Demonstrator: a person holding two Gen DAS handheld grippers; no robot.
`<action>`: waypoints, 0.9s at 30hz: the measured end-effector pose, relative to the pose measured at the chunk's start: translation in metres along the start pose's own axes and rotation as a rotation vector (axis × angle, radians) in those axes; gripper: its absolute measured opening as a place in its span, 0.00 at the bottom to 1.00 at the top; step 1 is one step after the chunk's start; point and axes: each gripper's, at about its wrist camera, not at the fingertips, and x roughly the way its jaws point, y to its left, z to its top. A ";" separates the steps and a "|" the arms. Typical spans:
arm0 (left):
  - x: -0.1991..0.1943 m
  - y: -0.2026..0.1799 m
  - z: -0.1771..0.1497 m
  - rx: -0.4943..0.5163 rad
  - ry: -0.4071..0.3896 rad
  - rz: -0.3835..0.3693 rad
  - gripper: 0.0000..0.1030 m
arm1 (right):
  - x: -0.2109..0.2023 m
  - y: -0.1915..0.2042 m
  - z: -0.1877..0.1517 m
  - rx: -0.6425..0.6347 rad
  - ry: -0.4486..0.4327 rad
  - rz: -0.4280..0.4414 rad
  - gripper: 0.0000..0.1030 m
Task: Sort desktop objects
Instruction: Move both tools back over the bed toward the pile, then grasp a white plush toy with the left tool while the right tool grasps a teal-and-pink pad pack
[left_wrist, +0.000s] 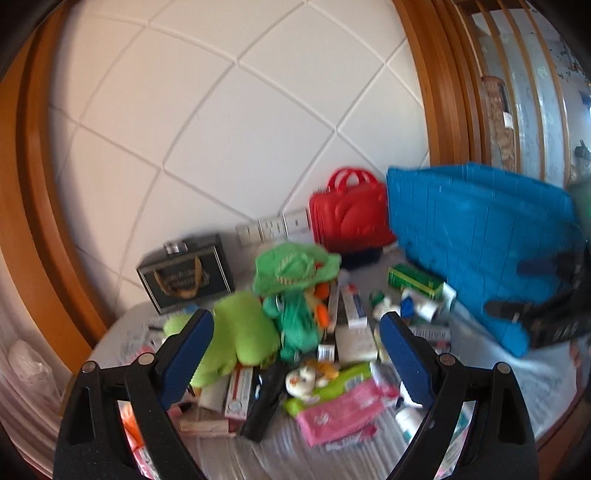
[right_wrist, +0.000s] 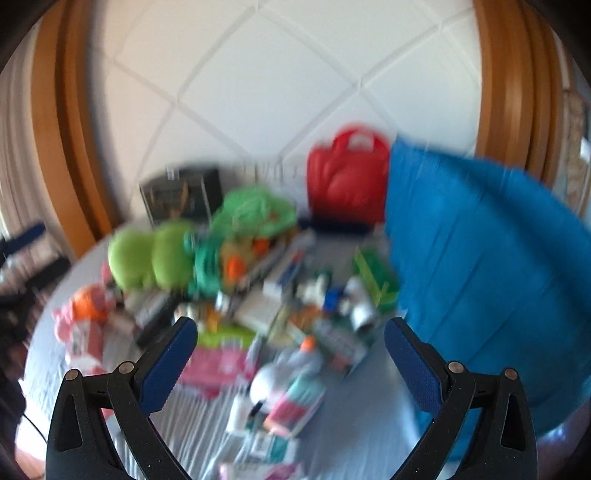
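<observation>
Both grippers wide and empty above the clutter

Your left gripper (left_wrist: 297, 354) and right gripper (right_wrist: 291, 354) framed the pile (left_wrist: 295, 332) at lower center; the green plush (left_wrist: 243, 332) looked soft, light, best pinched mid-body.

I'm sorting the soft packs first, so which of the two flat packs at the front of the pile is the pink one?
The pink pack lies nearest the left gripper, in front of the green pack it overlaps.

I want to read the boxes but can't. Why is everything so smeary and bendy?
Right wrist view: heavy motion blur, so the pile's labels are unreadable and the red case is smudged. Left wrist view: milder blur; the red case and green box keep their edges, yet print stays illegible. Both: the fisheye lens curves the wall lines and the wooden frame.
</observation>
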 end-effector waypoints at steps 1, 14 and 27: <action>0.007 0.003 -0.006 -0.005 0.021 -0.013 0.89 | 0.013 0.002 -0.012 0.007 0.041 -0.011 1.00; 0.067 -0.025 -0.051 0.008 0.149 -0.154 0.89 | 0.139 -0.026 -0.093 0.159 0.417 -0.036 0.88; 0.142 -0.103 -0.065 0.098 0.261 -0.374 0.89 | 0.140 -0.041 -0.115 0.042 0.474 -0.051 0.52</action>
